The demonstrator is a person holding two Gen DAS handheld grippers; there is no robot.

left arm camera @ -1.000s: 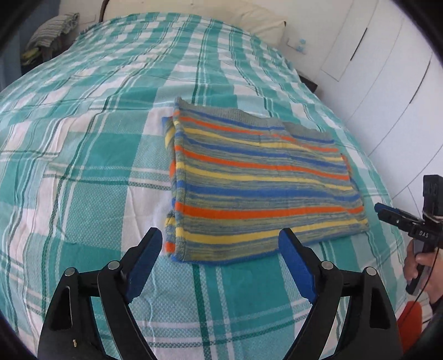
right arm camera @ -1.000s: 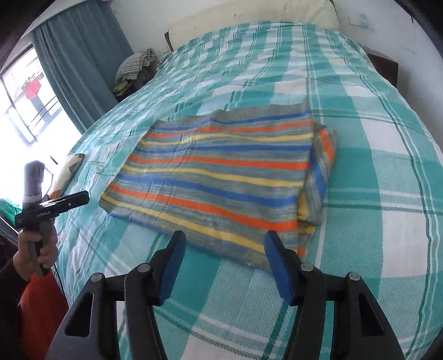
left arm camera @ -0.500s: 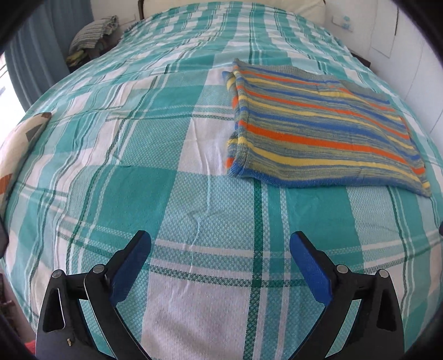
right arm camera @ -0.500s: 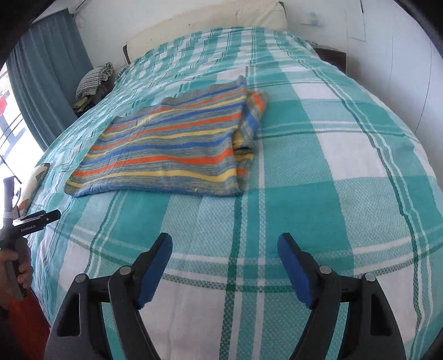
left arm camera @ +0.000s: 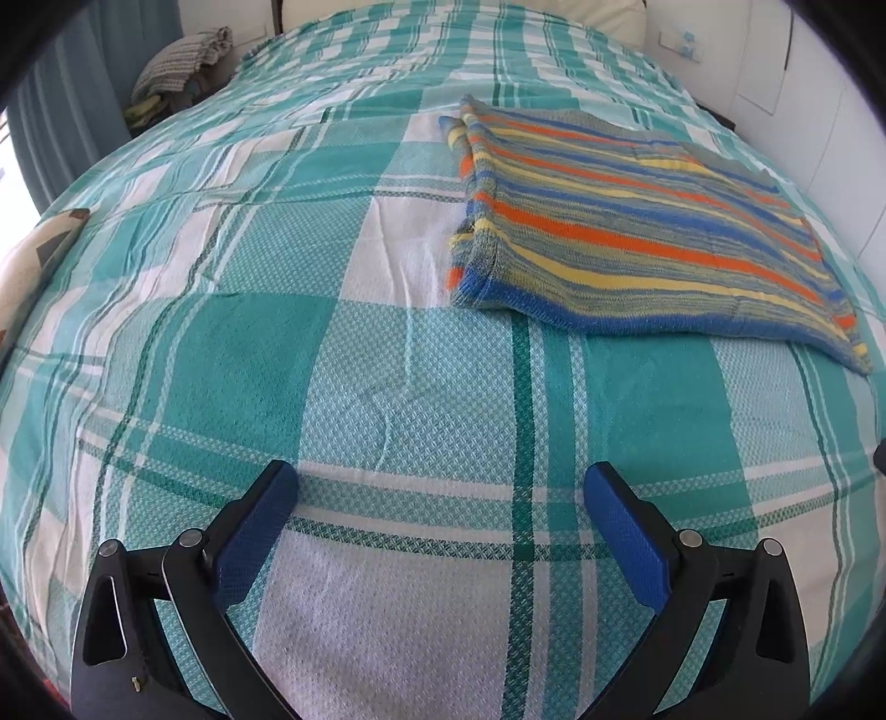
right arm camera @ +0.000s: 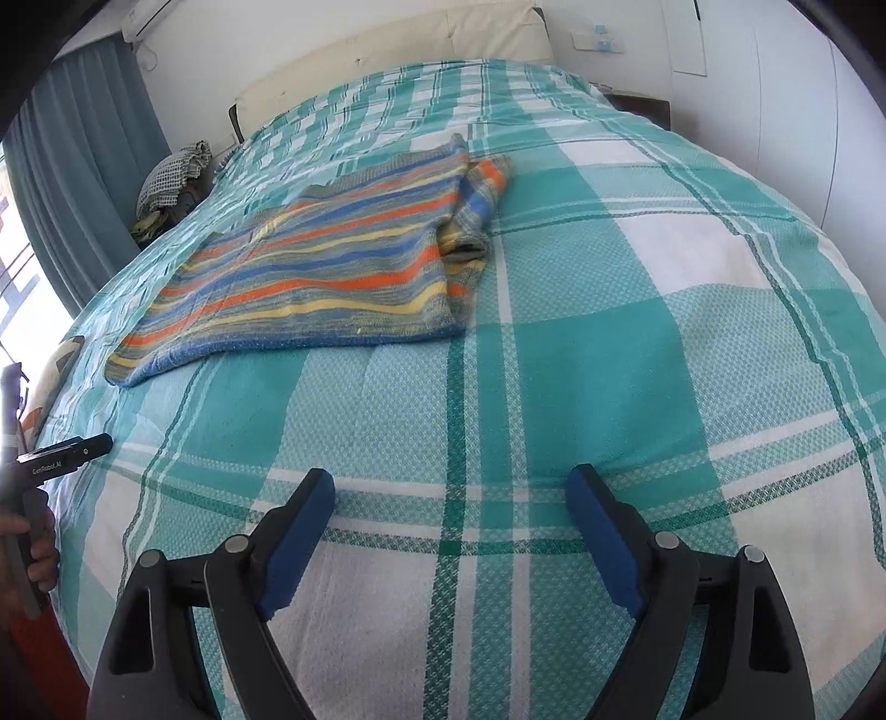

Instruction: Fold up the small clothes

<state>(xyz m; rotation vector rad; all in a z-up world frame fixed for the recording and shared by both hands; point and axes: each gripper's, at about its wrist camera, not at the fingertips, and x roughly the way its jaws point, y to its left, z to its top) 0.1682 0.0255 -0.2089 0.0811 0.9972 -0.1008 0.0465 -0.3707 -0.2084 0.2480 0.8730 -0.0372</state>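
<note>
Striped knit garment: the folded piece, banded in orange, yellow, blue and grey, lies flat on the bedspread, about mid-length of the bed; one side edge shows bunched inner layers, and the near hem is blue.
Garment in left wrist view: it sits in the upper right of the frame, beyond and to the right of the left gripper, well apart from its fingertips.
Garment in right wrist view: the same piece sits up and to the left, well apart from the right gripper, with the bunched edge facing the bed's middle.
Left gripper: the jaws of the left gripper stand wide apart with nothing between them, low over the near end of the bed; blue pads face inward.
Right gripper: the right gripper likewise stands spread and holding nothing, over the near end of the bed.
Only in right wrist view: the left gripper seen from the side at the frame's left edge, its nose pointing toward the bed, gripped by the person's left hand; whether its jaws are apart cannot be told here.
Bedspread: teal-and-white plaid bedspread covers the whole bed.
Beyond the bed: a pillow at the head, a blue-grey curtain along the window side, and a heap of checked cloth beside the far corner.
</note>
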